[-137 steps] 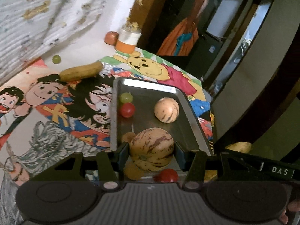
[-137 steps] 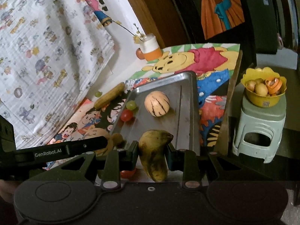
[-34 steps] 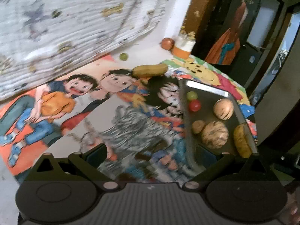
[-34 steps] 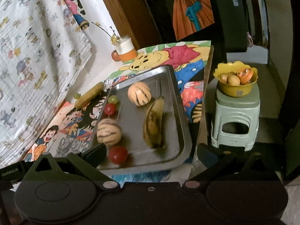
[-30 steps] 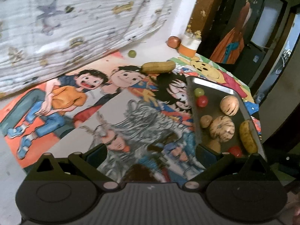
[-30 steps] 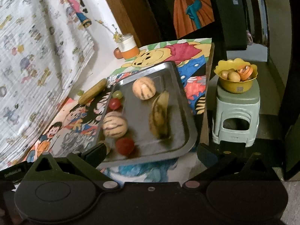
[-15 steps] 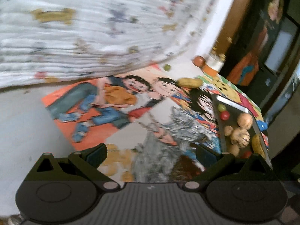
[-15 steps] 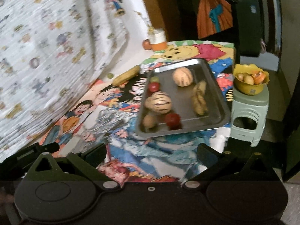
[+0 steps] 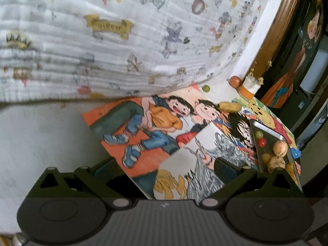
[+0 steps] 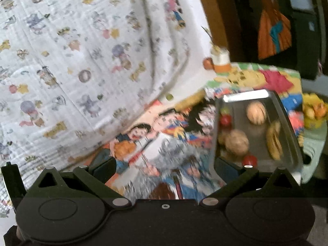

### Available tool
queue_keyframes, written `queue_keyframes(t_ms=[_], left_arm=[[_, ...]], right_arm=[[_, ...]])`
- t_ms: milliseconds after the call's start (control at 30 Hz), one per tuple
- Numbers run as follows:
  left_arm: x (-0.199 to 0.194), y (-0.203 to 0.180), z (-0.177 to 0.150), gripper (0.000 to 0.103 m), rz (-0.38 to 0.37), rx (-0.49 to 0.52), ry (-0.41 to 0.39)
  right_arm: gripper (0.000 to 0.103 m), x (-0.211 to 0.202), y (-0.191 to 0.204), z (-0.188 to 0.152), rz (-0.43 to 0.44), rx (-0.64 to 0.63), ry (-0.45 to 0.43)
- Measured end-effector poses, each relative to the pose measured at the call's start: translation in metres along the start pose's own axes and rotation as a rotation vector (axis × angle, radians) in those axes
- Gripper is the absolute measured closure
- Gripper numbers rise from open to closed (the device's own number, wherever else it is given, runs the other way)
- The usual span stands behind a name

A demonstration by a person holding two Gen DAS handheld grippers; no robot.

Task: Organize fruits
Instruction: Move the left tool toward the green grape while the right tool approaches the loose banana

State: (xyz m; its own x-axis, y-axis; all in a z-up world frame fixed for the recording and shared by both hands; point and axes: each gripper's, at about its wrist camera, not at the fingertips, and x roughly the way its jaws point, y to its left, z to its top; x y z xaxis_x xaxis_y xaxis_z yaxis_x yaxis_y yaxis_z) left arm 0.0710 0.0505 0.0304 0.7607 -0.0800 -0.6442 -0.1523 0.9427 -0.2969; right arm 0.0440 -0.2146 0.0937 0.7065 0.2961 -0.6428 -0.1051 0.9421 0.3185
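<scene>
**Fruit sits in the tray while both grippers hang empty**

A big white cloth with little cartoon prints (image 9: pixel 123 41) hangs at the back and fills much of both views. Below it lies a bright mat covered in cartoon drawings (image 9: pixel 155 127), spread flat over the table.

On the far right part of the mat rests a shiny metal tray with a raised rim (image 10: pixel 246 96). Most of the fruit is in this tray. A long brown-spotted yellow banana (image 10: pixel 273 141) lies along its right side. A round striped tan melon (image 10: pixel 256 111) sits near the far end, and a second round striped melon (image 10: pixel 236 142) sits closer to the camera. A small red tomato (image 10: pixel 225 120) is by the left rim, with a small green grape (image 9: pixel 259 134) just behind it. Another small red tomato (image 10: pixel 249 160) sits at the near end of the tray.

Outside the tray, a fat yellow-brown banana (image 9: pixel 228 106) lies on the mat, just past the tray's far corner. A single small green fruit (image 9: pixel 205 88) rests on the bare white top near the cloth, well apart from the tray.

The left gripper (image 9: pixel 164 165) has its two black fingers spread wide with nothing between them. The right gripper (image 10: pixel 165 167) is spread wide too, and it holds nothing. The right view is blurry.
</scene>
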Motion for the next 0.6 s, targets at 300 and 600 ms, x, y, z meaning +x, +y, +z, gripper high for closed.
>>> queue_keyframes(t_ms=[300,600], left_arm=[[0.012,-0.023,0.053,0.0,-0.007,0.114,-0.084],[0.063,-0.059,0.098,0.0,-0.174,0.2,-0.116]], right_arm=[[0.0,0.03,-0.001,0.062,0.059,0.0,0.007],[0.0,0.077,-0.05,0.076,0.0,-0.077,-0.009]])
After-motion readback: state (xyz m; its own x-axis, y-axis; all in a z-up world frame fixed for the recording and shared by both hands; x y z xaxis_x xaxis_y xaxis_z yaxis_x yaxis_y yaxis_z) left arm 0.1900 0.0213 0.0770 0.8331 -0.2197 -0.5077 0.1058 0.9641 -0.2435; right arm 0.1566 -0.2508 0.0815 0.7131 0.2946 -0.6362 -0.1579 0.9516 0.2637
